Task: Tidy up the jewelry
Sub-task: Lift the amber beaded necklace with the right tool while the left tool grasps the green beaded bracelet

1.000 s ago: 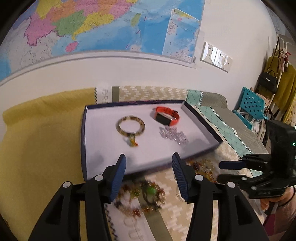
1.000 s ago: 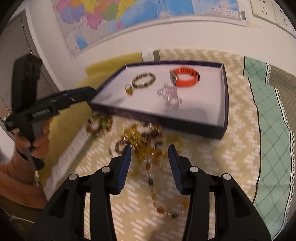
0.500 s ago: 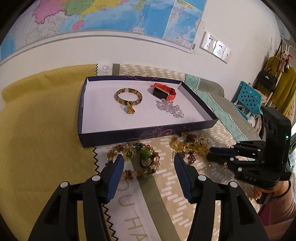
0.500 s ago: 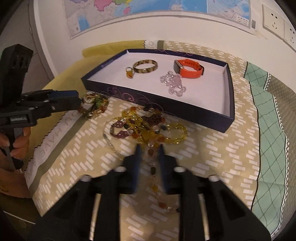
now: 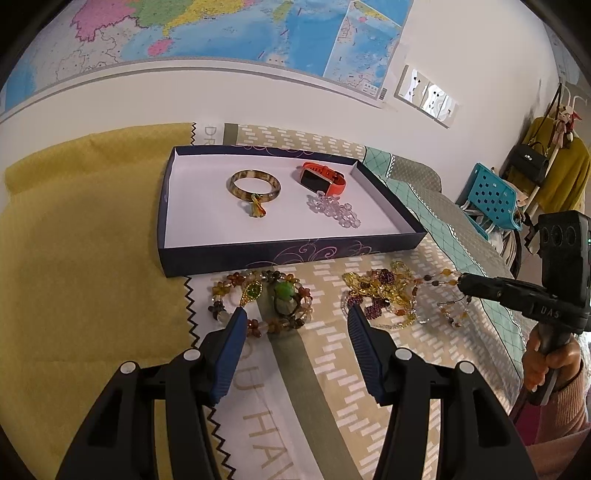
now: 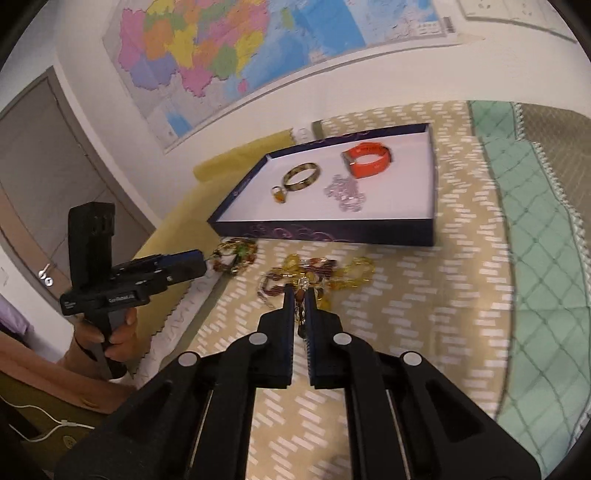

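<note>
Before the left wrist camera, the left claw (image 5: pixel 295 325) stood apart over a multicoloured beaded bracelet (image 5: pixel 262 302) lying beside the navy cardboard tray (image 5: pixel 288 254). From the right wrist view, the right claw (image 6: pixel 300 301) had just closed, clamped on a tangled amber bead necklace (image 6: pixel 317 275).

a large coloured map (image 5: pixel 229 29) hangs on the white wall (image 5: pixel 221 99) far beyond the jaws. white wall sockets (image 5: pixel 428 96) sit to its right, a turquoise perforated chair (image 5: pixel 491 199) and coat rack (image 5: pixel 554 147) further right. a grey door (image 6: pixel 48 162) stands left.
</note>
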{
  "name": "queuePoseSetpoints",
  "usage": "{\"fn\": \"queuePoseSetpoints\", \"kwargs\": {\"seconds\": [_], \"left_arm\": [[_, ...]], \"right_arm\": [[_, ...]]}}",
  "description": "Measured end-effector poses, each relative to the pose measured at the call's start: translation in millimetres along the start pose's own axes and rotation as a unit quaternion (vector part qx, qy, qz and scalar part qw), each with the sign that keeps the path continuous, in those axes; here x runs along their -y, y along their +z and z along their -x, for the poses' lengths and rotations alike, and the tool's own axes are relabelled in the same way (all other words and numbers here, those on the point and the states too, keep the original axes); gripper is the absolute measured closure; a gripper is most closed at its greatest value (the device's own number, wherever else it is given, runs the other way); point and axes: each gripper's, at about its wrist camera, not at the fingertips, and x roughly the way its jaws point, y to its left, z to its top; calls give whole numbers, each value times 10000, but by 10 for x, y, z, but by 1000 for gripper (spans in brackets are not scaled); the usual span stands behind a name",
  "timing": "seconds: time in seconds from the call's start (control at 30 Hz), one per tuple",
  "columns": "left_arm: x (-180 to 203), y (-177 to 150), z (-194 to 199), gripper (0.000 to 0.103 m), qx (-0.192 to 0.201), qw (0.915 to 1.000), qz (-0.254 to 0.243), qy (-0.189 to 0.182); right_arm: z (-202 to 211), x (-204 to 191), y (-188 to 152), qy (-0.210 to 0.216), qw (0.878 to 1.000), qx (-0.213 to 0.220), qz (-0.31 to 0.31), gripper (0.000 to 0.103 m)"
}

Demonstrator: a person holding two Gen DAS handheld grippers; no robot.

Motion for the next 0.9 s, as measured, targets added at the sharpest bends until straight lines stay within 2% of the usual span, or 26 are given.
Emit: {"fn": "queuePoseSetpoints", "kwargs": {"seconds": [0.1,0.43,0.73,0.9], "left_arm": [[18,-13,8,49,-9,10000,-2,-16],[68,-32,43,49,17,10000,-77,-42],[63,-63,57,49,12,10000,-90,-33],[29,-98,79,49,6,9999,-129,49]], "right_arm": [[112,48,14,523,9979,194,-339,97],[475,-178,320,976,9909,912,-180,97],[647,-245,410,1061,9870,1206,-95,97],[566,-223,371,976,9891,1093,-136,97]]}}
